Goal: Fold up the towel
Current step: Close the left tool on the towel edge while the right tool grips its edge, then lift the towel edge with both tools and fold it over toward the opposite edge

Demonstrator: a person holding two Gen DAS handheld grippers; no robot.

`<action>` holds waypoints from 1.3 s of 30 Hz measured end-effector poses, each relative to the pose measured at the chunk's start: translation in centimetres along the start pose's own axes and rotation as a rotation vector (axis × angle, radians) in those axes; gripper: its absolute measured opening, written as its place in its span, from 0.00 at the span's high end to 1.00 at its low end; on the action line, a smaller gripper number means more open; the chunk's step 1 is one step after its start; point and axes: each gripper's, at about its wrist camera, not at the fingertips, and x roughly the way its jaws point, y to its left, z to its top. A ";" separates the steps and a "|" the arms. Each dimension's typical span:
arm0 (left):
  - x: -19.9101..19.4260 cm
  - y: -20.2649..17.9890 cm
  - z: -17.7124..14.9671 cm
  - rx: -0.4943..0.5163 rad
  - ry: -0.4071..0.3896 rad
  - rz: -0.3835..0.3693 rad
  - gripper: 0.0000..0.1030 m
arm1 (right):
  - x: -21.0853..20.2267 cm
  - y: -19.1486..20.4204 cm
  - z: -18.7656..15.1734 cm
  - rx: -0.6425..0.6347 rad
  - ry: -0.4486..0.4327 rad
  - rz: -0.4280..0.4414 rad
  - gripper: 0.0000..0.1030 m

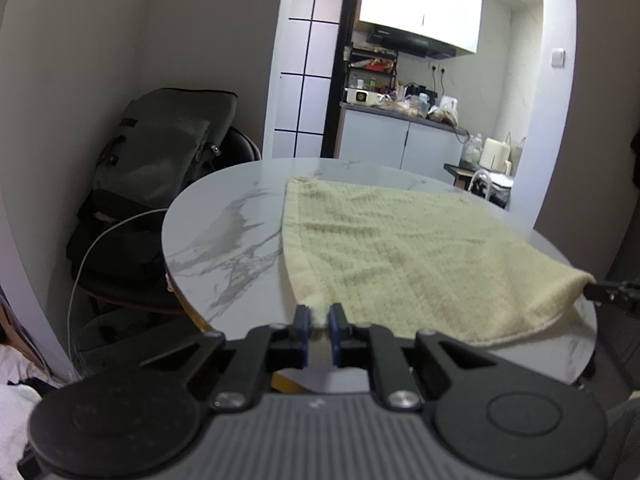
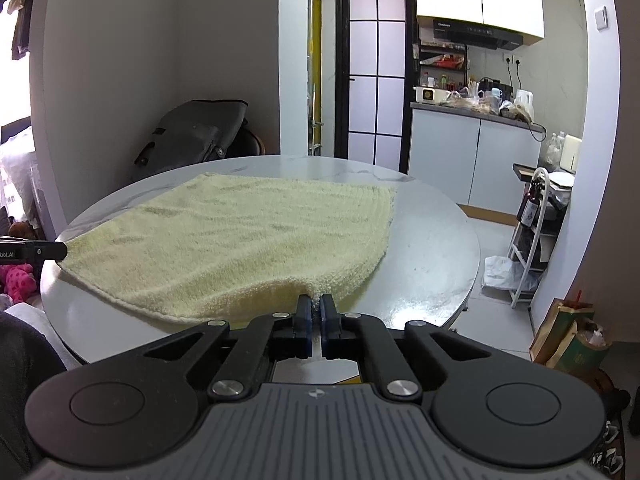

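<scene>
A pale yellow towel lies spread on a round white marble table. My left gripper is shut on the towel's near left corner, at the table's near edge. My right gripper is shut on the near right corner of the towel, which is lifted slightly into a ridge there. The right gripper's tip also shows in the left wrist view, pinching that corner. The left gripper's tip shows at the left edge of the right wrist view.
A dark backpack sits on a chair left of the table. Beyond are a kitchen counter with clutter, a glass door, a white rack and paper bags on the floor at right.
</scene>
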 end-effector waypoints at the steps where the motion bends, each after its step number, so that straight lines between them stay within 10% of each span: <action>1: -0.1 0.0 0.1 0.000 -0.003 -0.001 0.89 | -0.1 -0.1 0.2 -0.002 -0.004 -0.001 0.96; 39: -4.7 -1.6 0.8 0.000 -0.086 -0.008 0.89 | -3.9 0.2 2.4 -0.028 -0.101 -0.011 0.96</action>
